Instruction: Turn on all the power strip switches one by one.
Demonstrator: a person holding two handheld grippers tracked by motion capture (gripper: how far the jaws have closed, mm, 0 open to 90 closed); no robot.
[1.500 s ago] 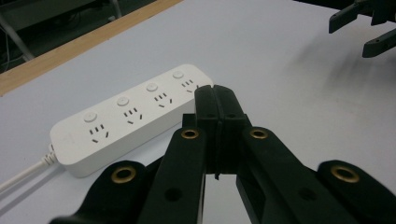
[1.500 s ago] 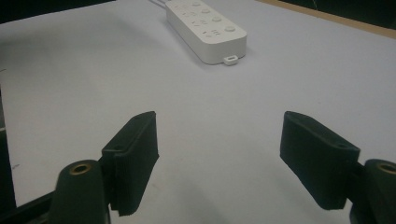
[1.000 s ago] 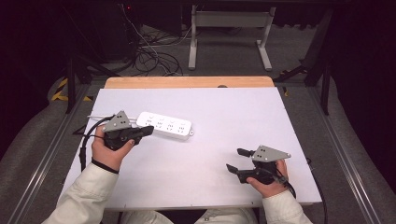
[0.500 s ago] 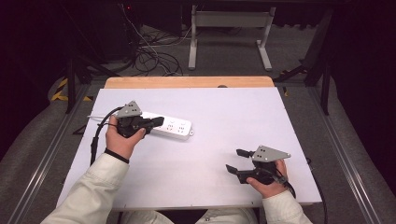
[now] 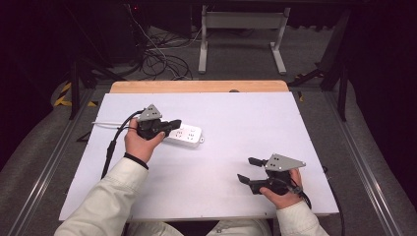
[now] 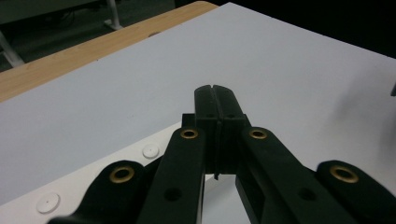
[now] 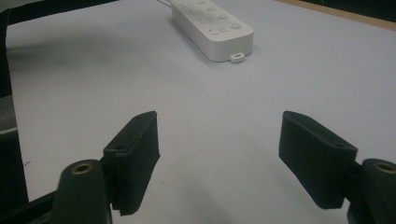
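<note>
A white power strip point(image 5: 189, 135) lies on the white table top point(image 5: 246, 118), left of centre, its white cord point(image 5: 104, 123) running off to the left. My left gripper point(image 5: 173, 124) is shut and hovers over the strip's left half, pointing right; nothing is between its jaws. In the left gripper view the closed fingertips point(image 6: 215, 95) sit just above the strip point(image 6: 93, 184). My right gripper point(image 5: 246, 169) rests near the front right, open and empty, pointing left. The right gripper view shows its jaws point(image 7: 219, 154) wide apart, with the strip point(image 7: 212, 28) well ahead.
A wooden strip point(image 5: 196, 87) edges the table's far side. Beyond it on the floor lie tangled cables point(image 5: 162, 64) and a metal stand point(image 5: 241, 34). A black cable point(image 5: 114, 142) trails from the left gripper across the table's left part.
The left hand carried its shut gripper to the right and slightly down, from beside the strip's left end to over it. The right gripper has stayed where it was.
</note>
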